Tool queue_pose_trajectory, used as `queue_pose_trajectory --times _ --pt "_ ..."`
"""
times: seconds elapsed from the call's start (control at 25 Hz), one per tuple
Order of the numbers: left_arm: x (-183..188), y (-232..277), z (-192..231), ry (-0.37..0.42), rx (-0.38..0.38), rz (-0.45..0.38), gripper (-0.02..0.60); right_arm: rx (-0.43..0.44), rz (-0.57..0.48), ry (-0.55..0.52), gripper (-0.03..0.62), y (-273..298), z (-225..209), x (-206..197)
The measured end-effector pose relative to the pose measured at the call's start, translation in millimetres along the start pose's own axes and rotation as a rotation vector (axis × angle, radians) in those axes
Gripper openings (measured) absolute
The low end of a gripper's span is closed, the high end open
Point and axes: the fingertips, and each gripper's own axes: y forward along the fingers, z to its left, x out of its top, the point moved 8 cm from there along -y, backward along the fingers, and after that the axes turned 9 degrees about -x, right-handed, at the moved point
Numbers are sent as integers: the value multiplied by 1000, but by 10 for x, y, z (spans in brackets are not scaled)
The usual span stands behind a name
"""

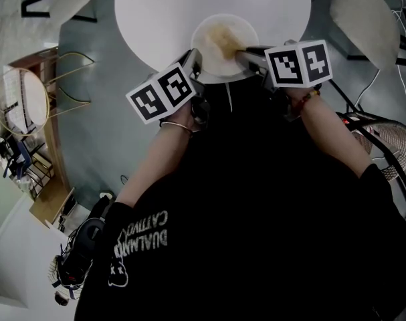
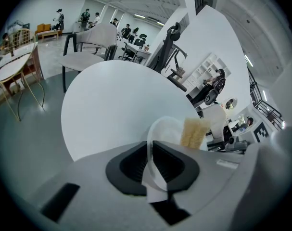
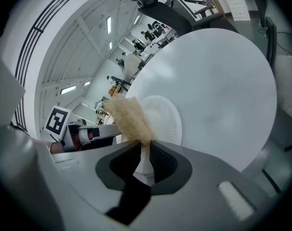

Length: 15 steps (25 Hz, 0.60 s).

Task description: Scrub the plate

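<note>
A white plate (image 1: pixel 239 29) is seen at the near edge of the round white desk (image 1: pixel 156 12), directly in front of the person. Its near-left rim is clamped between the jaws of the left tool (image 1: pixel 194 60), which are closed on it (the thin edge is seen pinched between the pads). A tan fibrous scrubber (image 1: pixel 223 40) is gripped by the right tool (image 1: pixel 246 53) and is held over the plate's middle.
</note>
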Motion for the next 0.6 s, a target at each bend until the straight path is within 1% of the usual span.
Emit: queue_pose_trajectory --times 0.2,0.44,0.6 --pt "-33 -15 12 36 25 5 46 -22 -18 3 58 -57 -45 -28" --pt "-37 2 47 37 36 10 50 -33 -40 16 57 -102 -99 -17" --pt "-83 -14 93 15 45 17 52 -45 -56 27 57 -161 -142 -20"
